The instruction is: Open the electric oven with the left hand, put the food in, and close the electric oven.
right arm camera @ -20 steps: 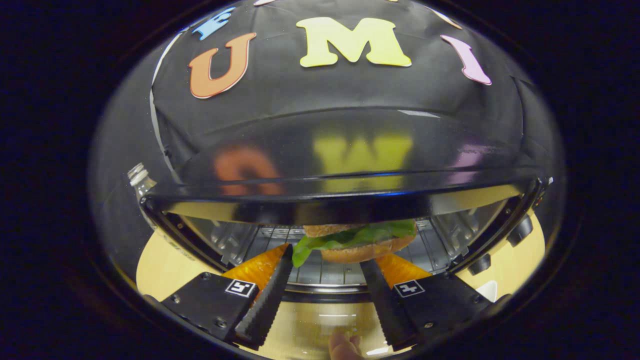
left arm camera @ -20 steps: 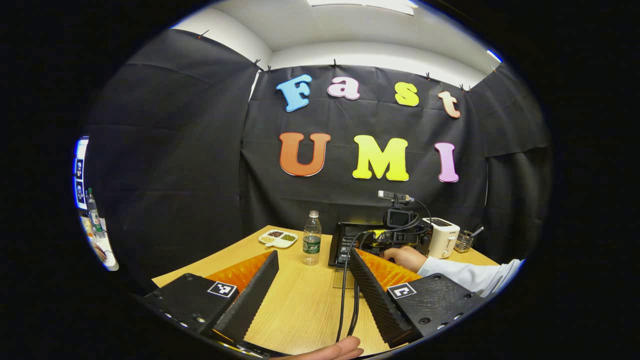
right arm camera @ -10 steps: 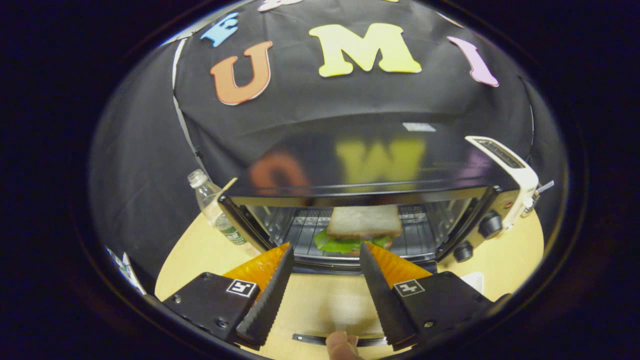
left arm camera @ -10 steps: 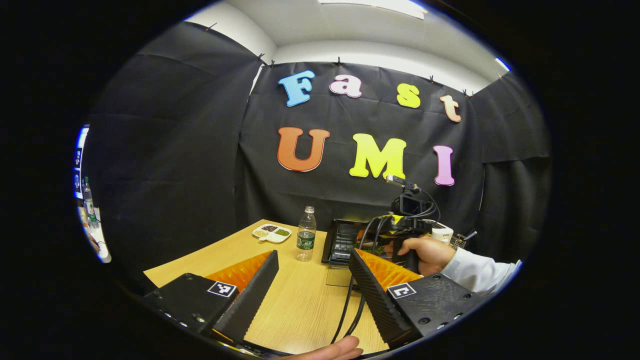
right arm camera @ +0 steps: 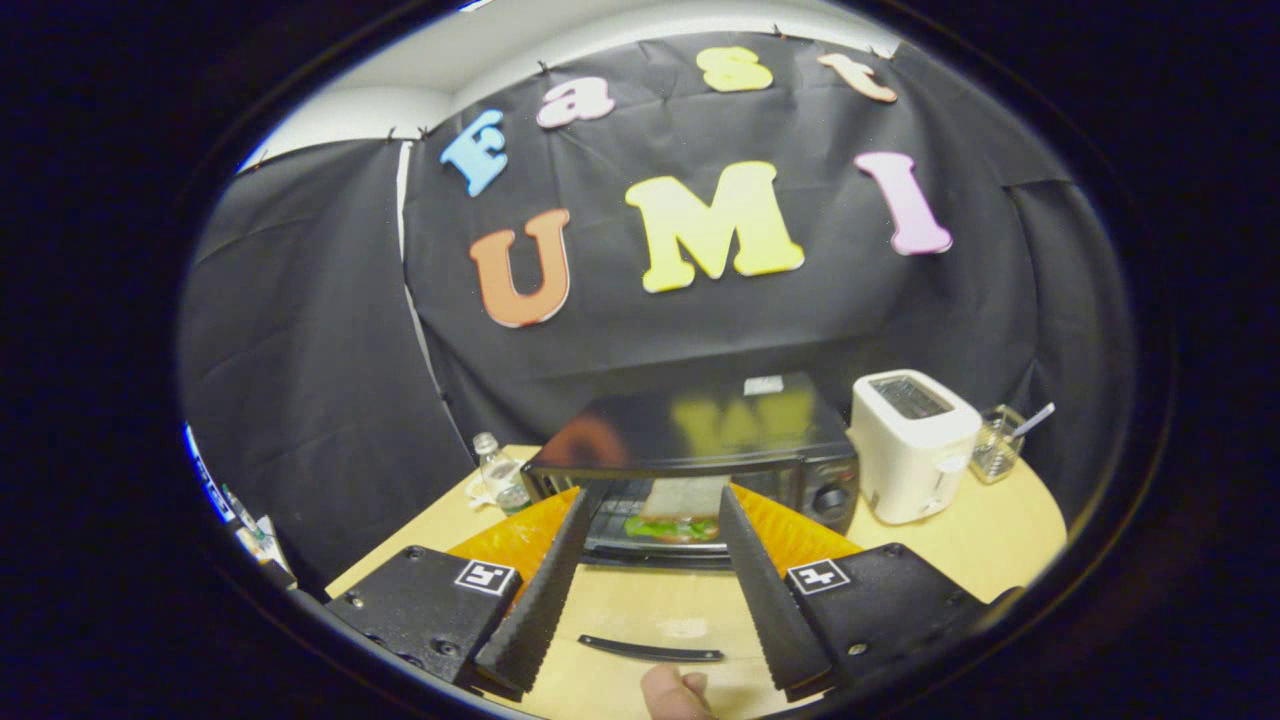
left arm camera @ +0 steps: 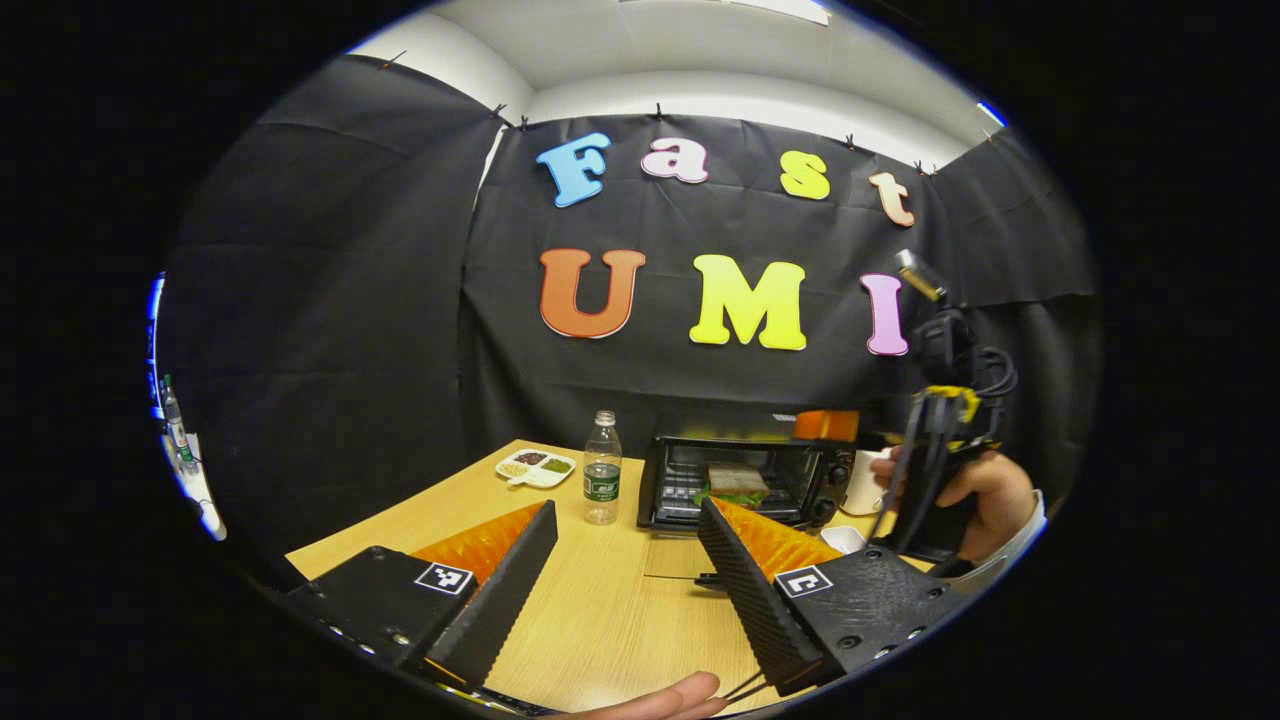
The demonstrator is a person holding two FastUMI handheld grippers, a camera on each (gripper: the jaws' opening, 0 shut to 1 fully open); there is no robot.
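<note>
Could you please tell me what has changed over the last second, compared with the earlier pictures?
The right tool has let go of the sandwich and pulled back and up out of the oven, jaws open. The sandwich stays on the rack, the door remains down, and the left tool has barely moved.

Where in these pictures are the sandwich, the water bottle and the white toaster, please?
sandwich (right arm camera: 678, 508): right gripper view, on its bread top, inside the open oven.
water bottle (left arm camera: 602, 470): left gripper view, on its clear body.
white toaster (right arm camera: 912, 447): right gripper view, on its front side.
</note>
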